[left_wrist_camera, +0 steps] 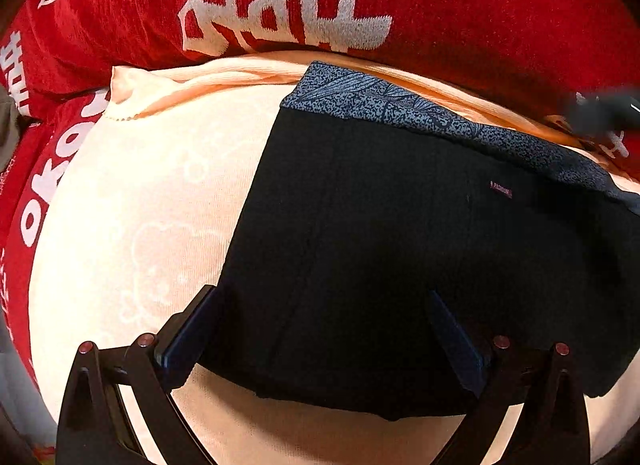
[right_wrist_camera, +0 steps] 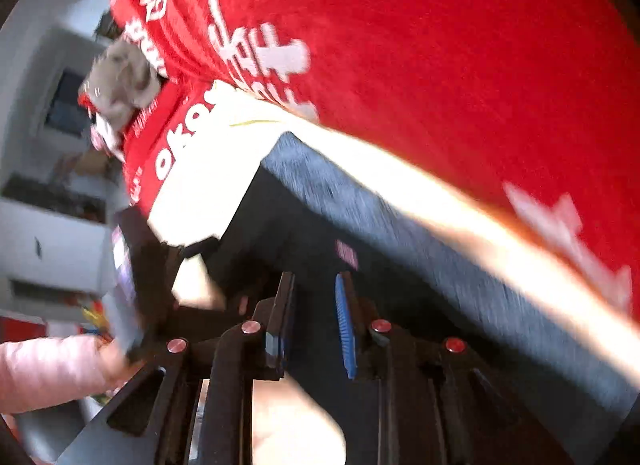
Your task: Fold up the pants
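Note:
The black pants (left_wrist_camera: 400, 245) lie folded into a compact rectangle on a cream sheet (left_wrist_camera: 140, 205), with a blue speckled waistband (left_wrist_camera: 400, 105) along the far edge. My left gripper (left_wrist_camera: 324, 301) is open, its fingers (left_wrist_camera: 192, 329) straddling the near edge of the pants. In the blurred right wrist view the pants (right_wrist_camera: 400, 233) lie below my right gripper (right_wrist_camera: 314, 285), whose jaws stand a little apart with nothing between them. The left gripper's body (right_wrist_camera: 136, 273) shows at the left there.
A red blanket with white lettering (left_wrist_camera: 480, 5) bunches up behind the cream sheet and fills the top of the right wrist view (right_wrist_camera: 440, 45). A grey cloth (right_wrist_camera: 120, 81) and room furniture (right_wrist_camera: 48, 193) lie off to the left.

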